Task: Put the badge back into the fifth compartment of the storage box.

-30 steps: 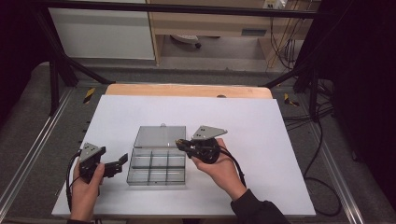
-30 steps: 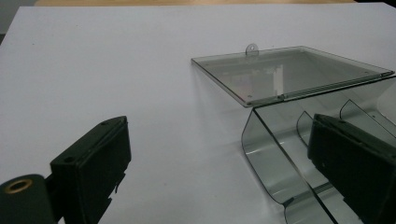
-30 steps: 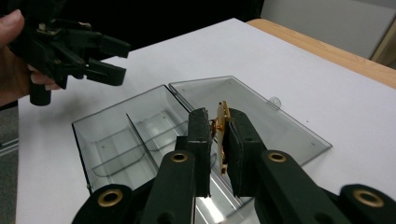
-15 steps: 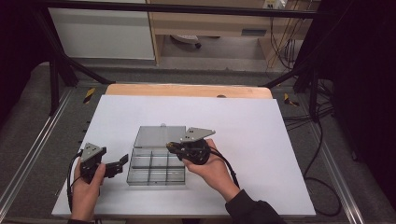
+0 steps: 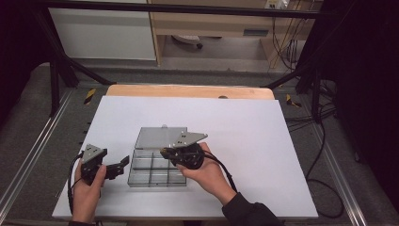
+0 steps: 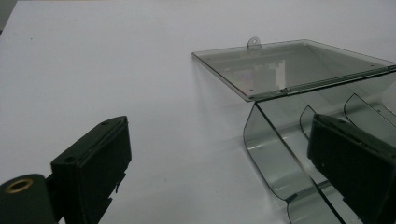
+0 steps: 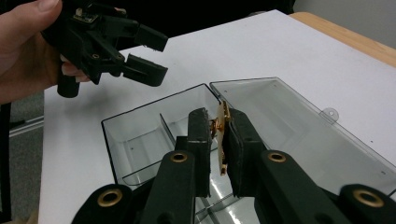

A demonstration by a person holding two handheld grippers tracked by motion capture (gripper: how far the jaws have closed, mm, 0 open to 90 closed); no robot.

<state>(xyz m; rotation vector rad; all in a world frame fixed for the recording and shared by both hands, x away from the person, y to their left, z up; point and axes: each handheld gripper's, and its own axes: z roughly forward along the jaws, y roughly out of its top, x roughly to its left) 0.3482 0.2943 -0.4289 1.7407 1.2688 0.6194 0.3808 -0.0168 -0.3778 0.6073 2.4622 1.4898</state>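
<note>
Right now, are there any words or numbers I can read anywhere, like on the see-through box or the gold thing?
No text can be read.
Clear box: no writing on it or on its open lid.
Gold piece in the right hand-held gripper: no letters visible.
Blue label on the far shelf: too small and blurred to read.

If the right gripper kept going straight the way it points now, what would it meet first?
Probably the clear compartment box: the right gripper, shut on a small gold piece, aims down into its open compartments, though depth is unclear.
</note>
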